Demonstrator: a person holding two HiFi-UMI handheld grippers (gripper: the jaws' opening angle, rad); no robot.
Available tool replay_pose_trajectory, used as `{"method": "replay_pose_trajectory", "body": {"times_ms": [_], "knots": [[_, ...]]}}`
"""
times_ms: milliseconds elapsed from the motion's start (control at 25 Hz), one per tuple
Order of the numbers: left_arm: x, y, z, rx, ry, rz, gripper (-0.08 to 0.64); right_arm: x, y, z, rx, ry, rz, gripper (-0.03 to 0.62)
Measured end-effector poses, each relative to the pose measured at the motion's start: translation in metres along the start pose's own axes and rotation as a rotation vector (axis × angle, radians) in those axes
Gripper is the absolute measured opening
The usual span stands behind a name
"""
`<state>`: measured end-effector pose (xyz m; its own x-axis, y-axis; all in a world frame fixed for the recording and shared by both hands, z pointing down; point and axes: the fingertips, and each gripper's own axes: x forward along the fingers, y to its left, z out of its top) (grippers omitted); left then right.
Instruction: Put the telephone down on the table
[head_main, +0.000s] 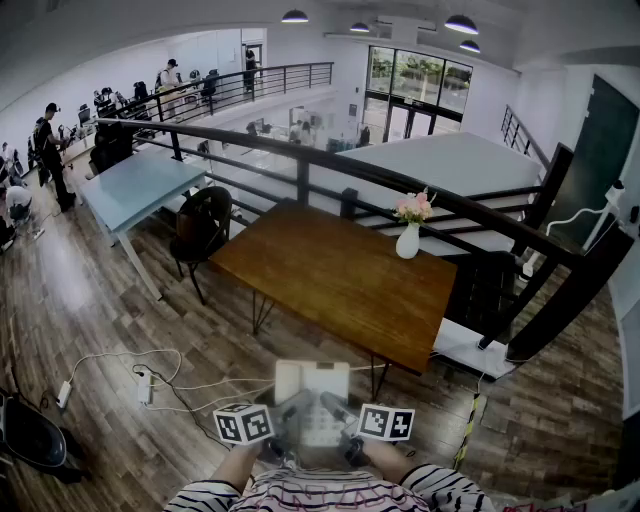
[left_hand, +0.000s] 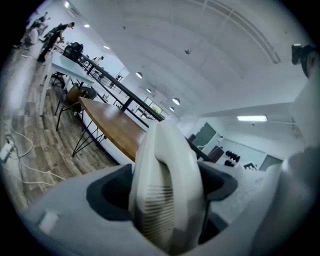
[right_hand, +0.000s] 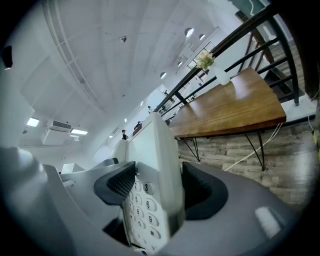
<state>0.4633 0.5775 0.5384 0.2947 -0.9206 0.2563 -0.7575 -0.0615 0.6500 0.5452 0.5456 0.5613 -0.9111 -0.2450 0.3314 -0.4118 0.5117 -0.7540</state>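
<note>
A white telephone (head_main: 312, 398) hangs in the air in front of me, short of the near edge of the brown wooden table (head_main: 340, 275). Both grippers hold it from its near end. My left gripper (head_main: 290, 412) is shut on the phone's handset side; the handset (left_hand: 165, 190) fills the gap between the dark pads (left_hand: 107, 195). My right gripper (head_main: 336, 408) is shut on the keypad side, where the number keys (right_hand: 142, 205) show between its pads (right_hand: 117, 185). The table (right_hand: 235, 107) lies ahead and lower.
A white vase with pink flowers (head_main: 409, 228) stands at the table's far right edge. A dark chair (head_main: 203, 228) sits at its left end, a black railing (head_main: 300, 160) runs behind. Cables and a power strip (head_main: 150, 385) lie on the wood floor at left.
</note>
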Motion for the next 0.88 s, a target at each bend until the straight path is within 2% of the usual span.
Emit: {"method": "replay_pose_trajectory", "body": {"times_ms": [280,520,720,880], "knots": [[-0.001,-0.013,-0.020,0.011,-0.008,0.009,0.402,-0.019,-0.009,-0.009,0.024,-0.010,0.014,0.295],[0.005,0.014,-0.018,-0.027,-0.008,0.012,0.402,0.006,-0.016,-0.009,-0.001,0.014,-0.001,0.295],[0.016,0.052,0.016,-0.045,-0.004,0.017,0.400,0.054,-0.011,0.011,-0.004,0.020,-0.012,0.295],[0.014,0.113,0.074,-0.028,0.008,0.016,0.400,0.132,0.011,0.028,0.008,0.013,-0.009,0.295]]}}
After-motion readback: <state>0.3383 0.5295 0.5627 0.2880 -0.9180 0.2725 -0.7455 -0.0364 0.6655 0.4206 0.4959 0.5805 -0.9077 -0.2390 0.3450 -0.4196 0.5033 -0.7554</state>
